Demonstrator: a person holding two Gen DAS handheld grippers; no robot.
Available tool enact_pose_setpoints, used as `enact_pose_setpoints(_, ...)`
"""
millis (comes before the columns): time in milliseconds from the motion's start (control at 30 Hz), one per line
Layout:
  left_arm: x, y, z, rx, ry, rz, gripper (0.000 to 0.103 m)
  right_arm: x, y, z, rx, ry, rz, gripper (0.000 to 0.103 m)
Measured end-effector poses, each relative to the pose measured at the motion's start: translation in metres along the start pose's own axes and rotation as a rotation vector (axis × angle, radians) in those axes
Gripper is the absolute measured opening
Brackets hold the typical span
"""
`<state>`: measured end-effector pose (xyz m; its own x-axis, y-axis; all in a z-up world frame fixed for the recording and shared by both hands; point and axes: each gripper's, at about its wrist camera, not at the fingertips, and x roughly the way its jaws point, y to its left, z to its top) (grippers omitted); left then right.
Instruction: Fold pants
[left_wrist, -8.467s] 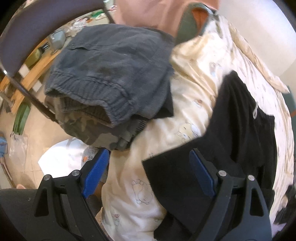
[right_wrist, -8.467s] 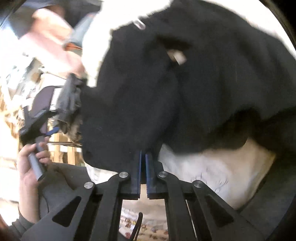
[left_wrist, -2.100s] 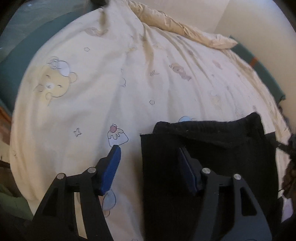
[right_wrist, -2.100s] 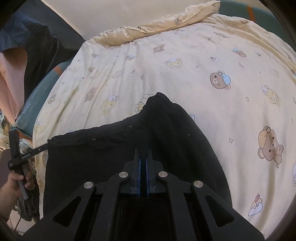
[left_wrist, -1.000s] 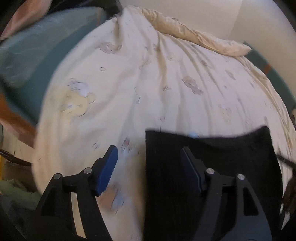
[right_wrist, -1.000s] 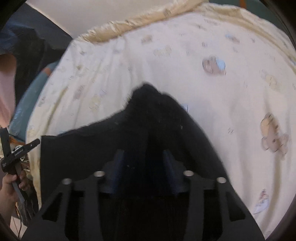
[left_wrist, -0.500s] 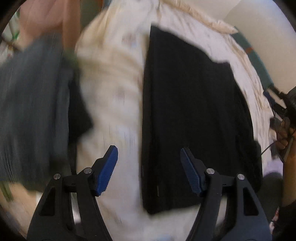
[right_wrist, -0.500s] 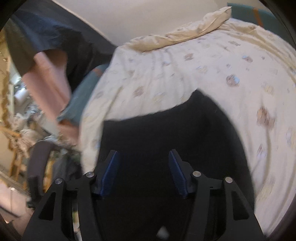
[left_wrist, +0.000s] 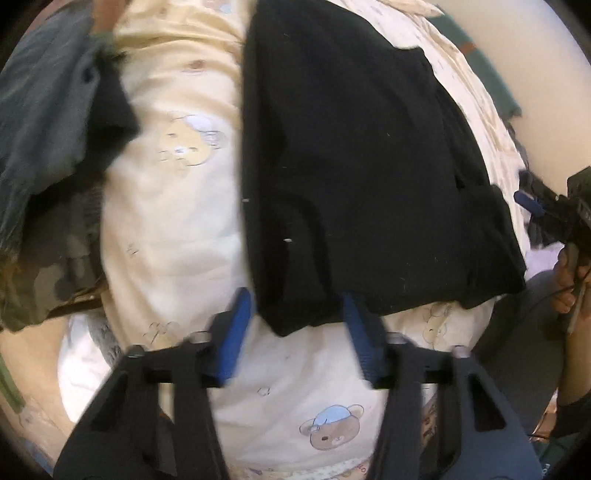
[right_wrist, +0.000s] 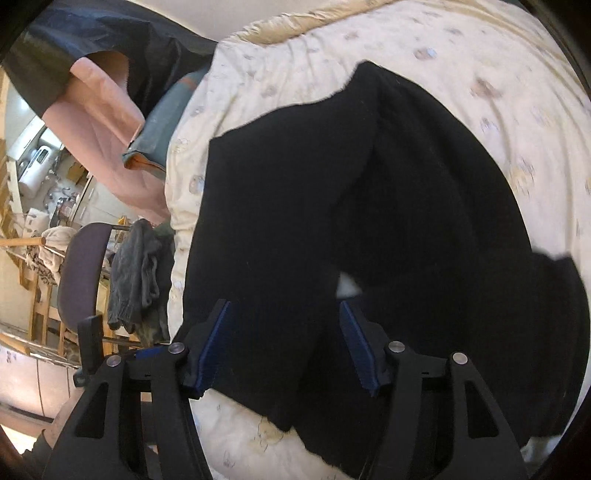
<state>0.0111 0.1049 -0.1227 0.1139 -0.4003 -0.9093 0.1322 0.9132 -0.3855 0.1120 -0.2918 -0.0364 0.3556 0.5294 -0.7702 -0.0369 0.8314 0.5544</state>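
Cream bear-print bed quilt carries the black knit pants, folded lengthwise; next fold pending. Left gripper is closing around the near hem, pads not yet pressing; right gripper stands apart over cloth, needing its own grasp.

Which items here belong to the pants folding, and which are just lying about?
Part of the job:
- black pants spread on the bear-print cream bedsheet
- left gripper, jaws closing around a pants corner
- right gripper, open

Lying about:
- grey knit garment
- camouflage garment
- dark office chair
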Motion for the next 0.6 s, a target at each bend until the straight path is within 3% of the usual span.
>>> enact_pose_setpoints(67,0.008,-0.008,0.002,0.033,0.021,-0.013,0.018,-0.001,-0.002,-0.006,0.009,-0.001,-0.01,0.062)
enact_pose_setpoints(100,0.008,-0.009,0.005,0.046,0.028,-0.016,0.005,-0.001,-0.002,-0.008,0.007,0.001,-0.019,0.062)
enact_pose_setpoints(200,0.003,-0.01,0.003,0.041,0.028,0.0,0.005,0.006,-0.001,-0.014,-0.008,0.026,-0.037,0.062)
enact_pose_setpoints(333,-0.017,-0.012,-0.007,0.049,-0.036,0.025,0.003,0.013,-0.001,-0.021,-0.022,0.066,-0.045,0.062)
enact_pose_setpoints(400,-0.018,0.001,-0.007,-0.021,-0.036,-0.005,0.003,0.016,-0.002,-0.023,-0.022,0.082,-0.054,0.062)
enact_pose_setpoints(600,-0.02,0.01,-0.006,-0.035,-0.059,0.056,0.001,0.036,-0.016,-0.045,0.085,0.186,-0.01,0.062)
